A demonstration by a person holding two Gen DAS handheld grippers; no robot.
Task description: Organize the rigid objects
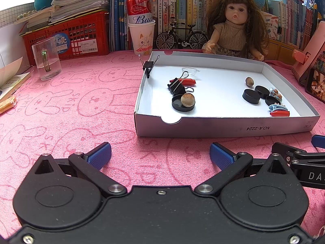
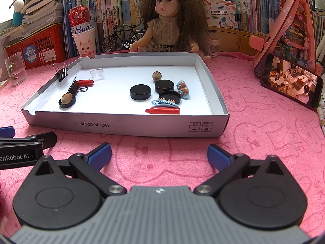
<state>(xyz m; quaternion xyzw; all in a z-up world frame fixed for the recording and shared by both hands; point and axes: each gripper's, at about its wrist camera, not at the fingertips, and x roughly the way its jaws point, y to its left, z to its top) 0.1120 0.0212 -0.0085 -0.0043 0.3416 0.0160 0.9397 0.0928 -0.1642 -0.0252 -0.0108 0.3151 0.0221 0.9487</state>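
Both tools hang spread wide and empty over the pink desk: the left tool (image 1: 160, 155) and right tool (image 2: 159, 155) touch nothing, just short of the white cardboard tray (image 2: 126, 122) holding binder clips, black caps (image 2: 140, 92), nuts and red pen caps.

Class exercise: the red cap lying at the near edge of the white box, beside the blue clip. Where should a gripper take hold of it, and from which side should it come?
Probably from above, fingers closing across the middle of the red cap. It lies flat with its long side along the near wall of the white box, so a frontal approach is blocked. The blue clip sits close behind, leaving the far finger little room.
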